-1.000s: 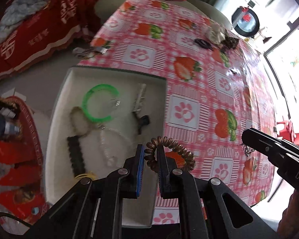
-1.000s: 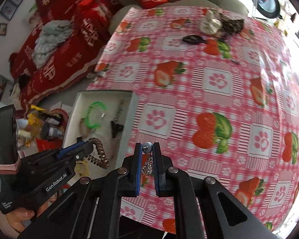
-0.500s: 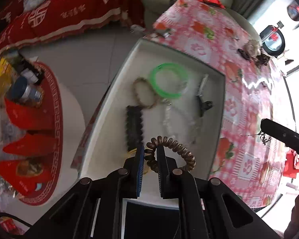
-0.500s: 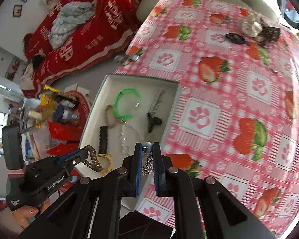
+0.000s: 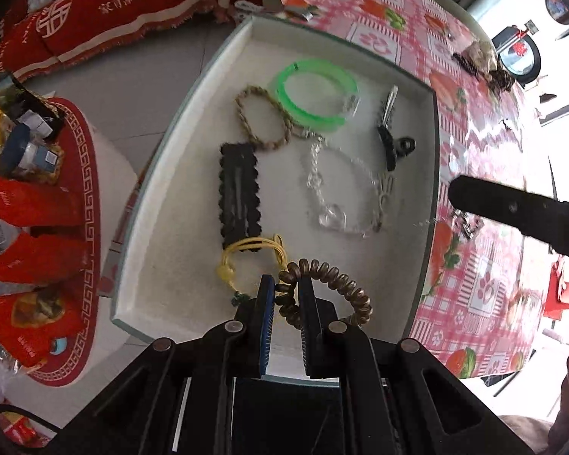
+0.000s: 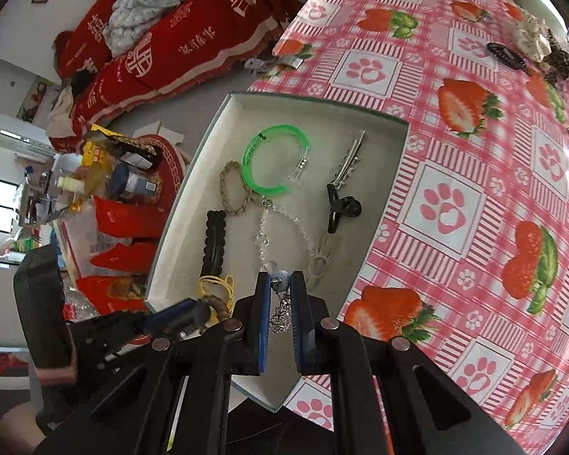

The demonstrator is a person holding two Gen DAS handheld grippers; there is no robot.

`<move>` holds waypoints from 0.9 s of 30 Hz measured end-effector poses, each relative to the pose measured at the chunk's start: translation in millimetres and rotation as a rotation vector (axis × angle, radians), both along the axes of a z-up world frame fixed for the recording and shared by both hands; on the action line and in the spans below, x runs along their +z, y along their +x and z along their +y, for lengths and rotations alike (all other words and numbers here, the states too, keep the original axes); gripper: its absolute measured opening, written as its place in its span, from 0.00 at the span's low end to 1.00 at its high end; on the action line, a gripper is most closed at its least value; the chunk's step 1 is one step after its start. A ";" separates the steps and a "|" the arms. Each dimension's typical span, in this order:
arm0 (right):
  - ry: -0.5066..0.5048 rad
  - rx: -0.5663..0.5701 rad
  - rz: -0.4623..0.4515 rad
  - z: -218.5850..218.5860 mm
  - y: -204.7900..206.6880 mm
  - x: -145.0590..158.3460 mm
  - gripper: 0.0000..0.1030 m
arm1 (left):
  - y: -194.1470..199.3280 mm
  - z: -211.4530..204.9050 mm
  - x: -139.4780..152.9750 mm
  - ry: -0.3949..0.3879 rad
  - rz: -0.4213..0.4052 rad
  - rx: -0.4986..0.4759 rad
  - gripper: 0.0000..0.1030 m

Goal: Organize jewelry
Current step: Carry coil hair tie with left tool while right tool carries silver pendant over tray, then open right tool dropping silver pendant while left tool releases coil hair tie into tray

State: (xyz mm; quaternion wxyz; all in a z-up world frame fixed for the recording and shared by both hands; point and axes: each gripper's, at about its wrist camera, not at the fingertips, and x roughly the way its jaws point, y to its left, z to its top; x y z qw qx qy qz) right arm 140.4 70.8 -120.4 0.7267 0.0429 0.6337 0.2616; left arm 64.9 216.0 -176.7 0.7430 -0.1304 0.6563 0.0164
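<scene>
While both grippers are pointed steeply down over the white tray (image 5: 178,174), a jewelry piece is held in each. Nearest in the left wrist view, the left gripper (image 5: 285,294) is clenched on a brown spiral hair tie (image 5: 341,284), whose coil loops out toward 3 o'clock of the fingers, above the tray's near end. In the right wrist view, the right gripper (image 6: 280,292) is clamped on a silver chain pendant (image 6: 280,313) with a pale bead at the fingertips; the piece dangles between the pads over the tray's near right corner. Just beyond the left fingertips, at 11 o'clock, a yellow cord bracelet (image 5: 246,250) is laid in the tray, touching a black scalloped hair clip (image 5: 239,193). Further in, a clear bead necklace (image 5: 337,189) is spread mid-tray; a black claw clip (image 5: 392,148) is seen at 1 o'clock. Farthest in the tray, a braided beige loop (image 5: 261,121) and a green bangle (image 5: 315,94) are overlapped. Underneath, a pink strawberry tablecloth (image 6: 474,189) covers the table, with more hair accessories (image 6: 531,45) far off at 1 o'clock.
</scene>
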 end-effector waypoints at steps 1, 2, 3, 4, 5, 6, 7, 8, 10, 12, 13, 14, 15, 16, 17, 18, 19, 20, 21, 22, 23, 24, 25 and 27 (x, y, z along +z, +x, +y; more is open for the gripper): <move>-0.004 0.002 0.006 2.1 1.6 -3.9 0.10 | 0.3 -1.6 -2.7 -0.003 0.004 -0.005 0.18; -0.007 0.003 0.012 3.8 3.0 -7.4 0.10 | 0.9 -3.0 -5.2 -0.004 0.007 -0.010 0.18; -0.010 0.004 0.016 4.7 4.1 -9.9 0.10 | 1.9 -4.3 -7.5 -0.002 0.009 -0.015 0.18; -0.017 0.006 0.023 6.4 5.7 -14.5 0.10 | 2.9 -6.0 -10.1 0.003 0.012 -0.021 0.18; -0.023 0.007 0.028 7.6 6.9 -18.4 0.10 | 3.5 -7.2 -12.5 0.005 0.015 -0.025 0.18; -0.028 0.009 0.032 9.0 8.0 -22.0 0.10 | 4.4 -8.5 -14.6 0.007 0.018 -0.027 0.18; -0.032 0.011 0.035 10.4 8.9 -24.7 0.10 | 5.4 -9.6 -16.7 0.007 0.019 -0.027 0.18; -0.037 0.013 0.038 12.3 10.9 -28.4 0.10 | 6.5 -10.0 -18.0 0.008 0.019 -0.027 0.18; -0.042 0.013 0.037 15.9 15.0 -31.4 0.10 | 8.9 -10.1 -19.5 0.011 0.017 -0.026 0.18; -0.046 0.010 0.031 19.9 21.6 -34.3 0.10 | 10.3 -10.6 -21.4 0.015 0.015 -0.029 0.18; -0.048 0.007 0.027 21.3 25.0 -35.3 0.10 | 11.0 -11.2 -22.8 0.018 0.016 -0.032 0.18; -0.050 0.005 0.024 22.6 28.2 -36.0 0.10 | 11.8 -12.3 -23.9 0.020 0.017 -0.035 0.18; -0.052 0.003 0.020 23.9 31.7 -36.9 0.10 | 12.2 -13.6 -25.3 0.023 0.019 -0.038 0.18; -0.057 0.000 0.013 25.9 36.2 -38.7 0.10 | 12.4 -15.2 -27.3 0.029 0.021 -0.044 0.18; -0.058 -0.003 0.012 27.4 40.0 -40.3 0.10 | 12.7 -16.7 -28.3 0.034 0.023 -0.047 0.18; -0.060 -0.005 0.011 28.4 41.7 -42.1 0.10 | 12.3 -18.0 -29.0 0.046 0.020 -0.051 0.18; -0.065 -0.007 0.012 29.8 44.3 -44.8 0.10 | 12.1 -19.4 -29.2 0.054 0.016 -0.054 0.18; -0.069 -0.008 0.013 31.7 46.8 -47.9 0.11 | 12.0 -20.4 -29.2 0.059 0.013 -0.056 0.18; -0.075 -0.006 0.016 33.8 49.2 -51.7 0.11 | 11.8 -21.4 -29.3 0.066 0.011 -0.060 0.19; -0.079 -0.005 0.017 34.4 50.5 -54.2 0.11 | 11.7 -23.4 -29.5 0.078 0.008 -0.068 0.19; -0.084 -0.004 0.022 35.9 51.8 -57.5 0.11 | 11.5 -25.3 -29.7 0.086 0.007 -0.073 0.19; -0.088 -0.003 0.027 36.8 52.0 -60.2 0.11 | 11.4 -27.0 -29.7 0.095 0.006 -0.080 0.19; -0.092 -0.001 0.031 37.8 52.4 -63.1 0.11 | 11.3 -28.6 -29.7 0.102 0.005 -0.083 0.19; -0.104 0.005 0.037 39.4 52.5 -68.4 0.12 | 11.8 -31.0 -29.5 0.111 0.006 -0.088 0.19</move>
